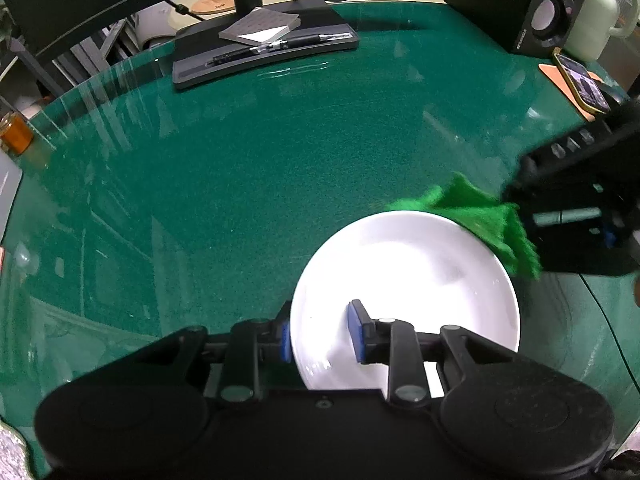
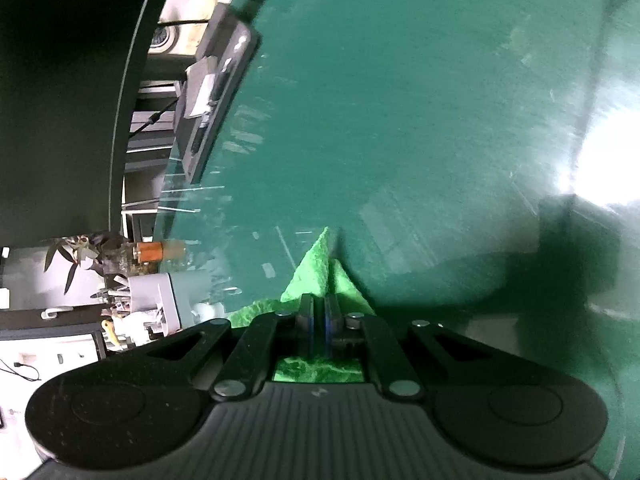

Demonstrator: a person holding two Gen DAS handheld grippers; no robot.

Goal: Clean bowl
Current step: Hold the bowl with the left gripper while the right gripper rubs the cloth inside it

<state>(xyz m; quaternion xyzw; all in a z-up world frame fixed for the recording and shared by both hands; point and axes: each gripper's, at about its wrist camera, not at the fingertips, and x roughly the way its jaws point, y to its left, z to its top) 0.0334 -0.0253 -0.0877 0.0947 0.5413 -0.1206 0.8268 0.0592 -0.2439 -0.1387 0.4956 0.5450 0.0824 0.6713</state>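
Note:
A white bowl sits on the green glass table. My left gripper is shut on the bowl's near-left rim, one blue pad outside the wall and one inside. A bright green cloth drapes over the bowl's far-right rim. My right gripper holds it from the right. In the right wrist view the right gripper is shut on the green cloth, whose folds stick out past the pads over the table. The bowl does not show in that view.
A monitor base with a pen and a small block stands at the table's far edge. A speaker and a phone lie at the far right. An amber jar stands at the left edge.

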